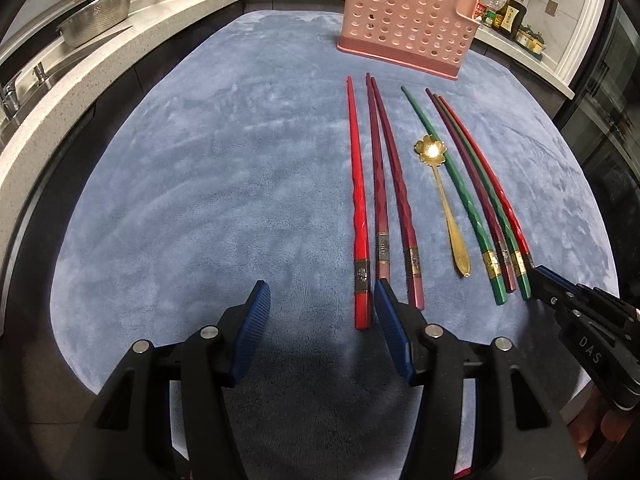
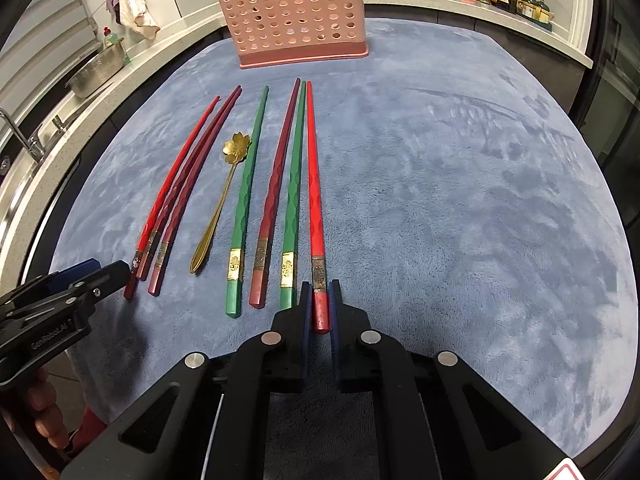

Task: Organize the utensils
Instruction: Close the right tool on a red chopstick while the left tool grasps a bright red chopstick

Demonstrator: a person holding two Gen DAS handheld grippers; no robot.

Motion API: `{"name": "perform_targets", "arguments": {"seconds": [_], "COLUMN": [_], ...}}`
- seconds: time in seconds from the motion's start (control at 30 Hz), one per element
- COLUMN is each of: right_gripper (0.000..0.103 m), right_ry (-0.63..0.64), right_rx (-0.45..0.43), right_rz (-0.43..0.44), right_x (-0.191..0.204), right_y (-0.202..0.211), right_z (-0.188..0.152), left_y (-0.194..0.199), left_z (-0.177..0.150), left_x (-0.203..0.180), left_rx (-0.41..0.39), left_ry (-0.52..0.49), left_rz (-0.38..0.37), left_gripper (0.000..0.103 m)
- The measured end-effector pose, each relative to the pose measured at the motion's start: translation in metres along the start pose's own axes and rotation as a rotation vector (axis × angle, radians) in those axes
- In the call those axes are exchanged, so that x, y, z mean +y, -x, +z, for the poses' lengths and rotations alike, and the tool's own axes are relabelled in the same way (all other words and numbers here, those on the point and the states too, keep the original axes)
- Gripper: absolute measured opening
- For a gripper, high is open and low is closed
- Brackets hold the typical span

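While the rightmost red chopstick [image 2: 316, 216] lies flat on the blue-grey cloth [image 2: 460, 200], its thick end sits between the pads of the right gripper [image 2: 320, 304], jaws pressed in on it w/ almost no gap. Its tip points toward the pink perforated utensil holder [image 2: 294, 12], which stands upright at the far edge of the cloth, well apart from the row.

Just left of that stick: a green chopstick [image 2: 294, 184], a maroon one [image 2: 276, 184], then another green one [image 2: 248, 176], all roughly parallel, thick ends toward the camera. Next is a gold spoon [image 2: 224, 196] w/ a flower-shaped bowl, bowl end away. Further left, a group of 3: one red chopstick [image 1: 358, 200] and two maroon chopsticks [image 1: 390, 184], tips nearly meeting.

Left gripper [image 1: 320, 304] hovers over the near end of that group, jaws spread, nothing between the pads; its right pad is in front of a maroon stick's end, contact can't be told.

Beyond the cloth: white counter [image 1: 100, 64], steel colander [image 1: 96, 20] by the sink at left, bottles [image 1: 508, 12] at right. Fingers [image 2: 44, 412] of the person show under the left gripper.
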State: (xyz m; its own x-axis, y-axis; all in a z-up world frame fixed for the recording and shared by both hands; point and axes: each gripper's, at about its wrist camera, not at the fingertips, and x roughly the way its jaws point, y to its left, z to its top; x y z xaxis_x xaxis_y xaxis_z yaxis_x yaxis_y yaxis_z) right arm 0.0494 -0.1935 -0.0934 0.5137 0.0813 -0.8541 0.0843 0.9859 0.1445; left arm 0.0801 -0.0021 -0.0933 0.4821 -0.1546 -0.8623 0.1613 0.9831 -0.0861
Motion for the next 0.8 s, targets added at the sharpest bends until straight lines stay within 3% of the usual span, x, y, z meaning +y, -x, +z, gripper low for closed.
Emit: {"name": "perform_targets", "arguments": {"seconds": [0.53,0.63,0.8], "right_gripper": [0.008,0.008,0.008], "right_ry": [-0.003,-0.001,0.0], "right_rx": [-0.001,-0.001,-0.002], "right_rz": [0.001,0.001,0.003], "right_x": [0.0,0.0,0.0], "right_y": [0.0,0.0,-0.001], "right_z": [-0.001,-0.001,-0.001], "left_y": [-0.013,-0.012,-0.011], "left_z": [0.003,0.002,0.002], "left_x": [-0.006,-0.007,-0.006], "left_rx": [-0.011,-0.018,-0.025], "left_ry": [-0.026,-0.029,-0.027], "left_rz": [0.043,0.044,0.042], "left_gripper": [0.052,0.047,0.027]}}
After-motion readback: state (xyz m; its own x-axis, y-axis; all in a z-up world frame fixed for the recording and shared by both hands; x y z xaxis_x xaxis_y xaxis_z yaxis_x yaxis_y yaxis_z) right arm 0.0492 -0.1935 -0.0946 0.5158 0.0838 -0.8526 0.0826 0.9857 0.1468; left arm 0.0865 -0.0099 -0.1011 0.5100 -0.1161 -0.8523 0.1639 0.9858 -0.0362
